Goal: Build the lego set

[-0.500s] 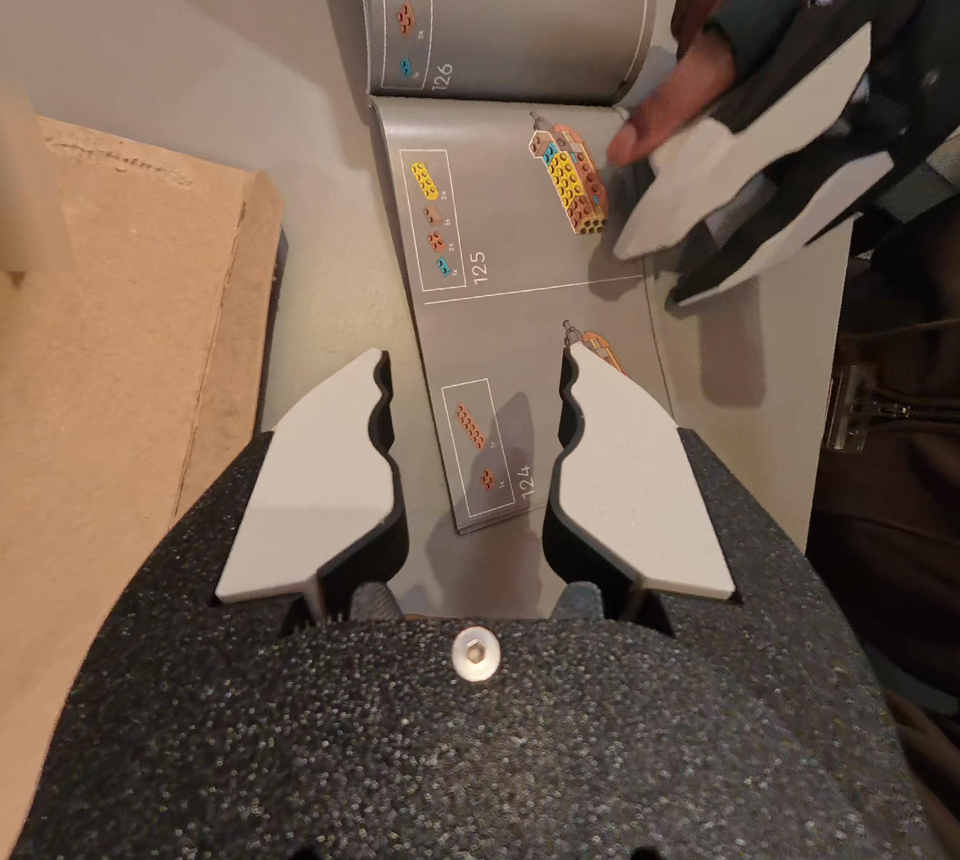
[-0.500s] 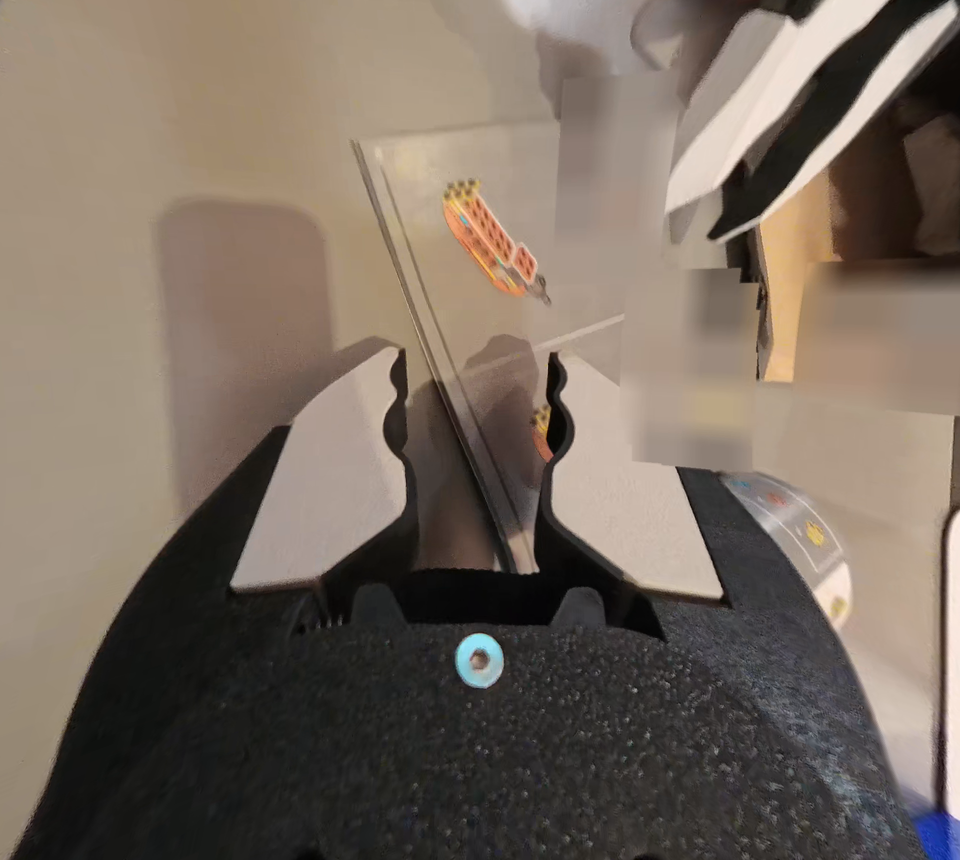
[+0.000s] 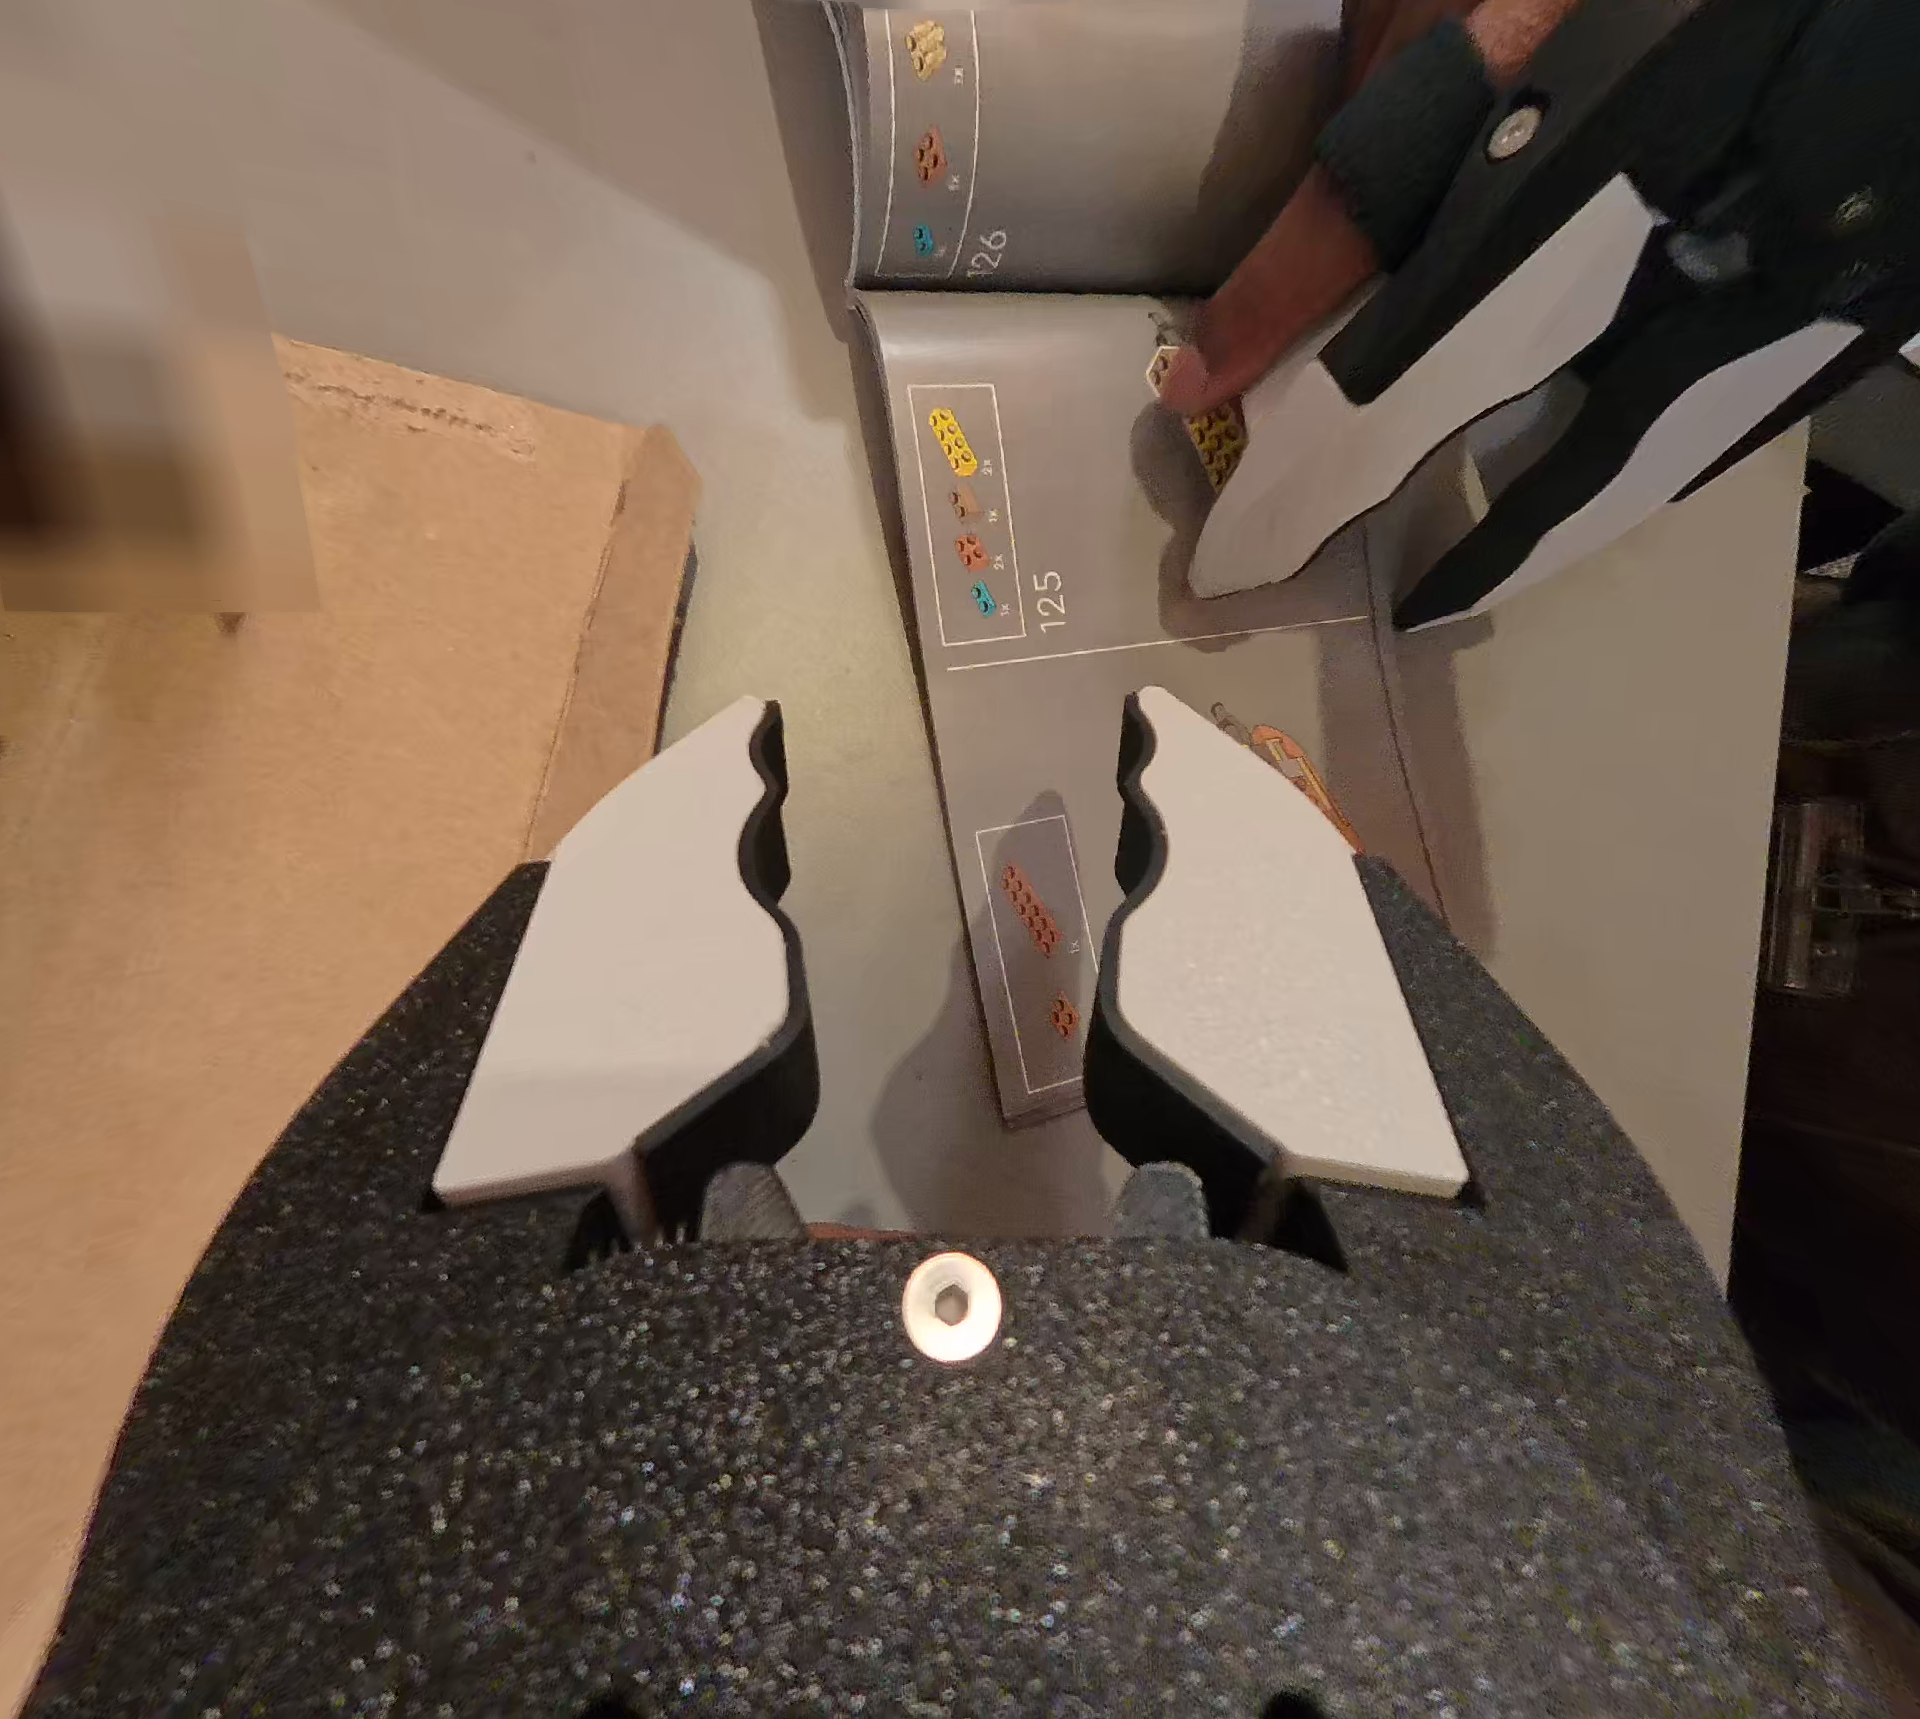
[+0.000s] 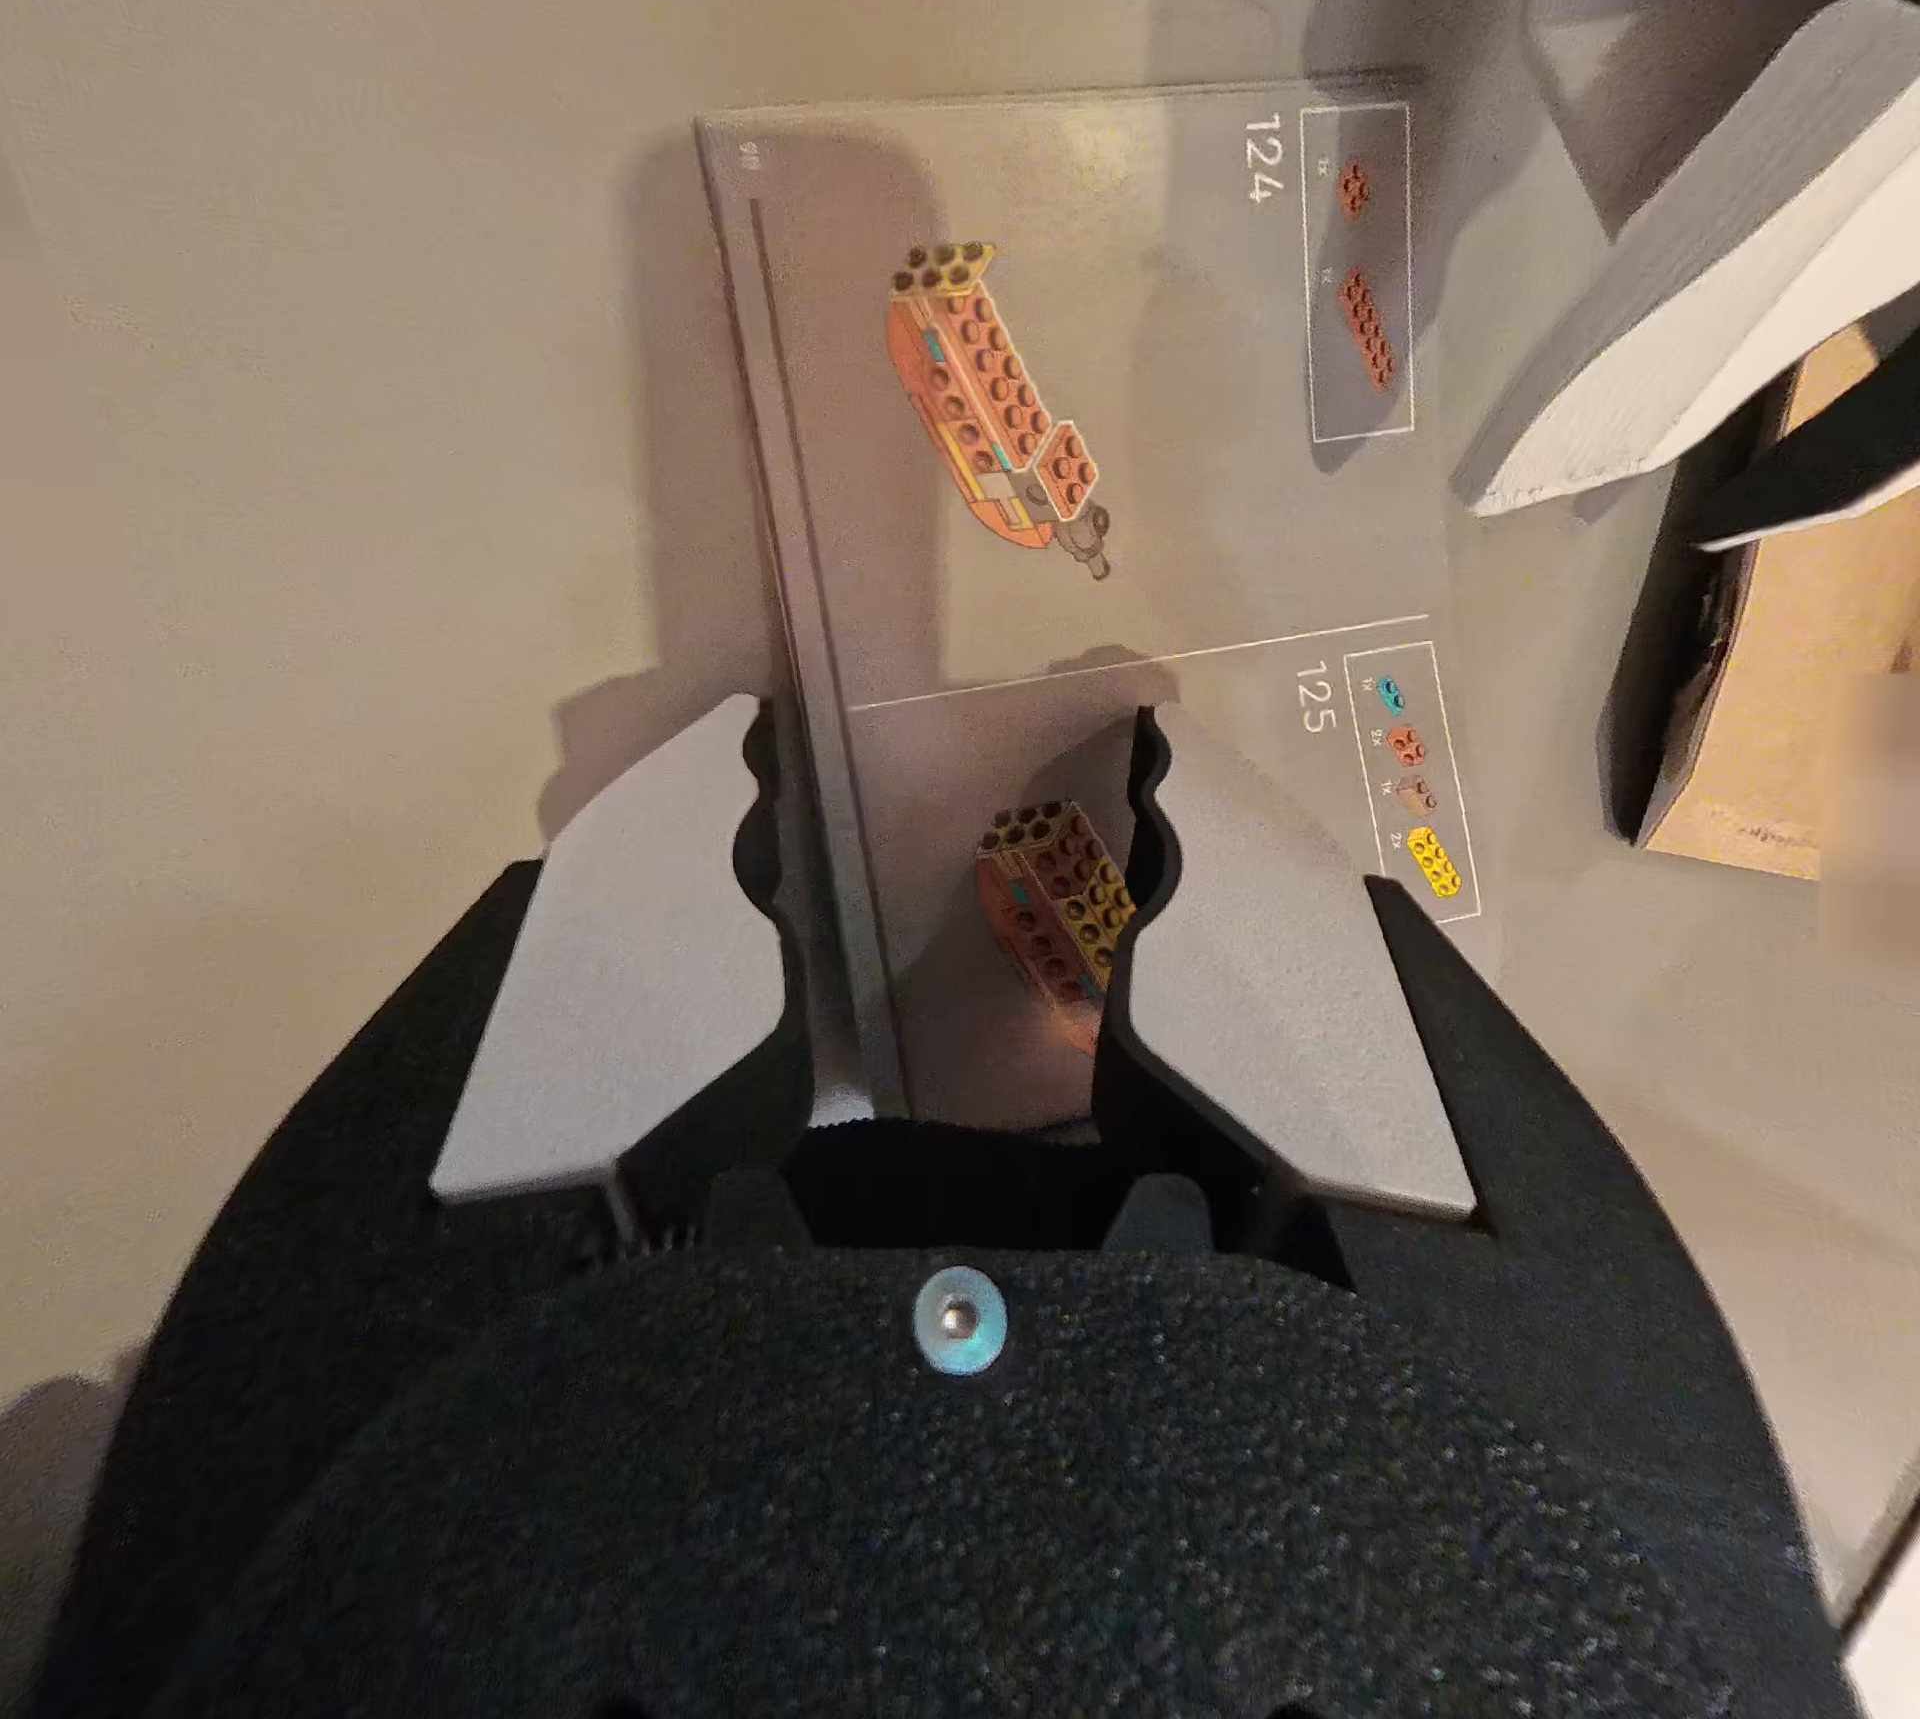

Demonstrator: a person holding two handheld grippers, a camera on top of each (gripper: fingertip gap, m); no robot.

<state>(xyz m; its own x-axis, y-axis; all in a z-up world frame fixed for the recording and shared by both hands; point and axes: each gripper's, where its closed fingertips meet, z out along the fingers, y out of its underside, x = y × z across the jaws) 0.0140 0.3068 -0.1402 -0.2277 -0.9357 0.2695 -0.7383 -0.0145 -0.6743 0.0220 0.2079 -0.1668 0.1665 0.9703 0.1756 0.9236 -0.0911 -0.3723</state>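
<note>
An open grey instruction booklet lies on the pale table, with printed brick pictures on its pages. My left gripper is open and empty, hovering over the booklet's near corner. My right gripper is open and empty at the upper right, with one white finger lying on the page. A person's fingertip presses the page beside it. In the right wrist view, the right gripper hangs over the flat booklet page, and the left gripper shows at the upper right. I see no loose bricks.
A brown cardboard box lies left of the booklet and shows at the right in the right wrist view. Dark clothing with a metal clip is past the table's right edge. Bare table lies left of the page.
The right gripper and the hand have come down onto the page, which now lies flat. The left gripper has barely moved.
</note>
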